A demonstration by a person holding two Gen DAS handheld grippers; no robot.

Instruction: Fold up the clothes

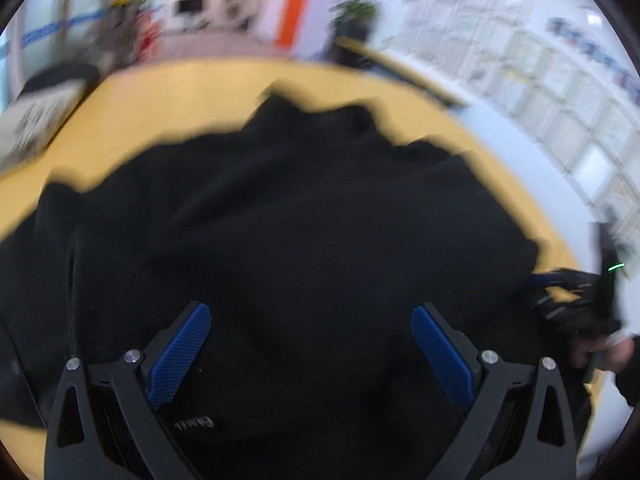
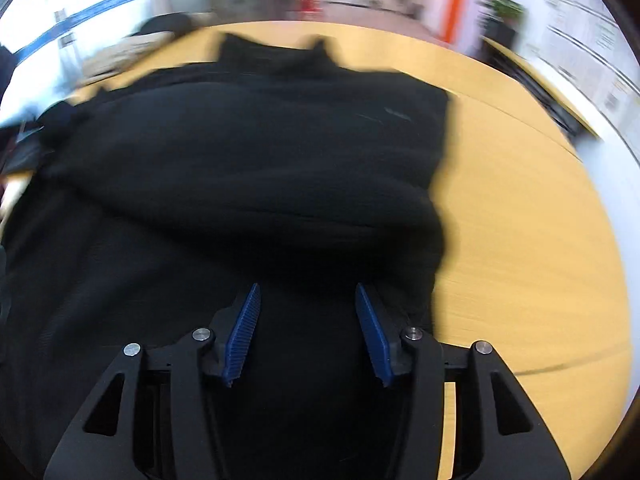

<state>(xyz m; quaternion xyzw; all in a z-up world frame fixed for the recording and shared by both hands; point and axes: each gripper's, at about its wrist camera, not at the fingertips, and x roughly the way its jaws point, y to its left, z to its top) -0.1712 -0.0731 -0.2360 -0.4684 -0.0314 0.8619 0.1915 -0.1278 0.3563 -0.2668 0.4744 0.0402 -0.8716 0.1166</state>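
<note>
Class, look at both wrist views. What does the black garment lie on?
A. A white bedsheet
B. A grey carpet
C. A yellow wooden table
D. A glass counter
C: the black garment is spread over a yellow wooden table, whose surface shows around its edges.

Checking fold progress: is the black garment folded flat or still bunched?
Bunched. The black garment lies in rumpled humps with ragged edges on the yellow table; no clean fold line shows. Motion blur hides finer detail.
</note>
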